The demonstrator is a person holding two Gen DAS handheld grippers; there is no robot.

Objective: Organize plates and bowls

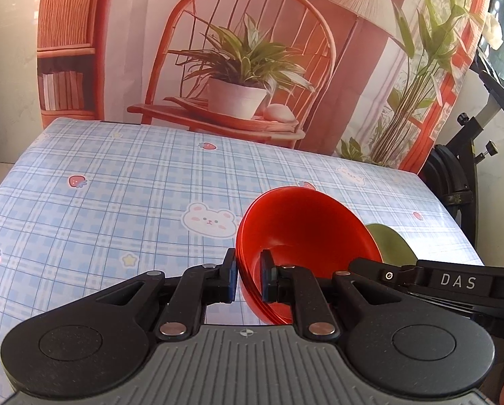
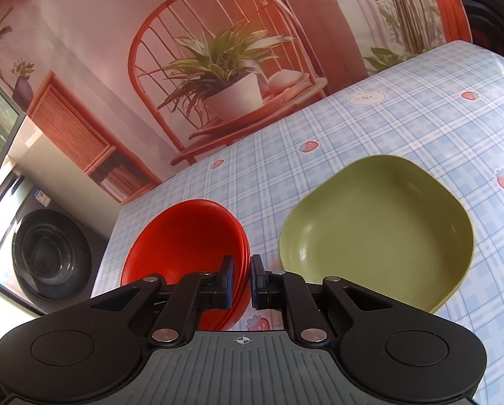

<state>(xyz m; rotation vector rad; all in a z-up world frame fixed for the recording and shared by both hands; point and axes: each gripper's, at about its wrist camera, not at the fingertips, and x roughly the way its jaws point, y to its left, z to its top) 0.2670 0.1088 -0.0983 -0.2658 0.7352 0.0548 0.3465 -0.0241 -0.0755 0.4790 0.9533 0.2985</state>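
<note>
Blue plaid oilcloth printed with bears and strawberries covers the table [image 1: 116,182], backed by a wall poster [image 1: 252,50] of a red chair and a potted plant. From my left wrist camera, the left gripper [image 1: 248,278] pinches the near rim of a stack of red bowls [image 1: 302,222], one finger outside the wall and one inside; the stack is tipped, its opening turned toward the right of the frame, and I cannot tell whether it touches the table. Behind it a sliver of the green plate [image 1: 390,243] shows, and the right gripper's black body, marked DAS, reaches in from the right edge. From my right wrist camera, the right gripper [image 2: 240,280] clamps the opposite rim of the same red bowls [image 2: 184,236], its left finger inside the bowl, its right finger outside. Just beside the stack, to the right, the green plate [image 2: 380,233] lies flat on the cloth. A front-loading washing machine [image 2: 46,253] stands past the table's left edge.
</note>
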